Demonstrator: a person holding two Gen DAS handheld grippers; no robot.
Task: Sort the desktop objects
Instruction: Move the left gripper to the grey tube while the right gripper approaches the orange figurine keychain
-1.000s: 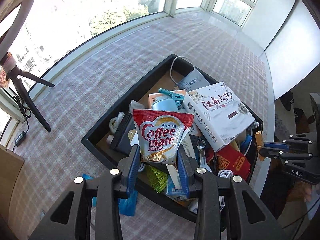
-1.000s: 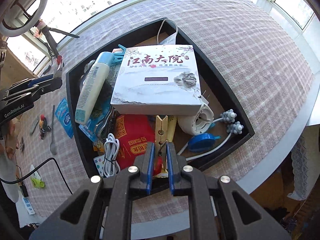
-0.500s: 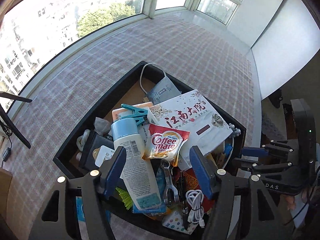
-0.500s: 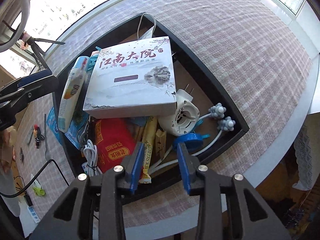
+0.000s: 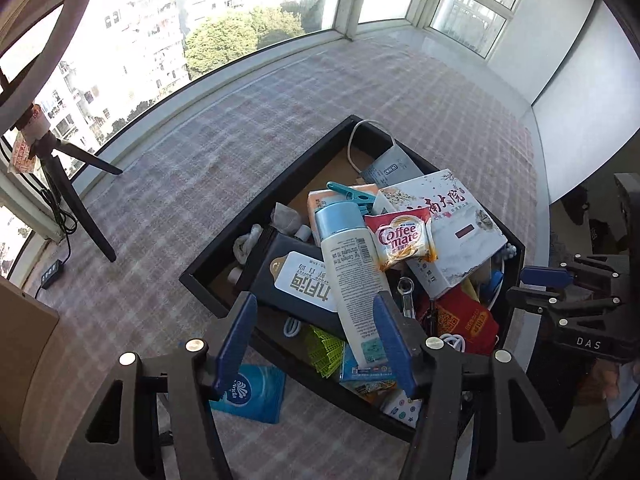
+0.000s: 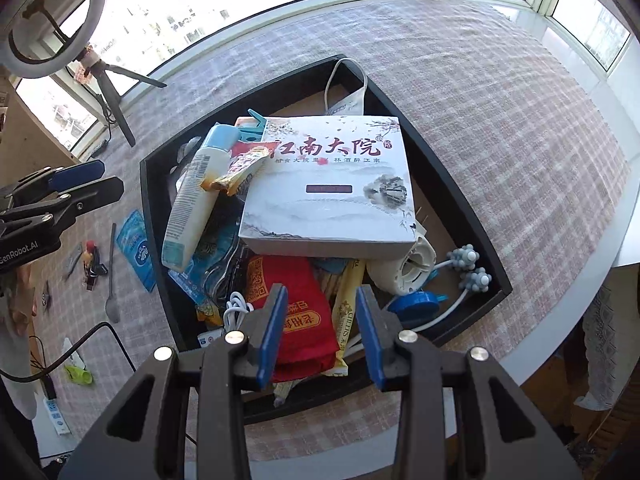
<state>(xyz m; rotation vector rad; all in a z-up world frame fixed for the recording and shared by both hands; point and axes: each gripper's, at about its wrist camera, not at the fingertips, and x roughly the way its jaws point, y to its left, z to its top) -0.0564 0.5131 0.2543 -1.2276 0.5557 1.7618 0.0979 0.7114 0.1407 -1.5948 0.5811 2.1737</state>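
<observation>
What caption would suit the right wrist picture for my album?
Open right gripper hangs above a black tray crammed with a white box, lotion bottle and red packet.

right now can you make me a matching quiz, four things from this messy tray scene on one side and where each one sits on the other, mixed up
Things:
1. Coffee mate sachet
2. blue tissue pack
3. red packet
4. metal spoon

Places:
A. on the cloth, outside the tray
B. on the white bottle and white box
C. against the tray's outer wall
D. in the tray, below the white box

Pairs: 1-B, 2-C, 3-D, 4-A
</observation>
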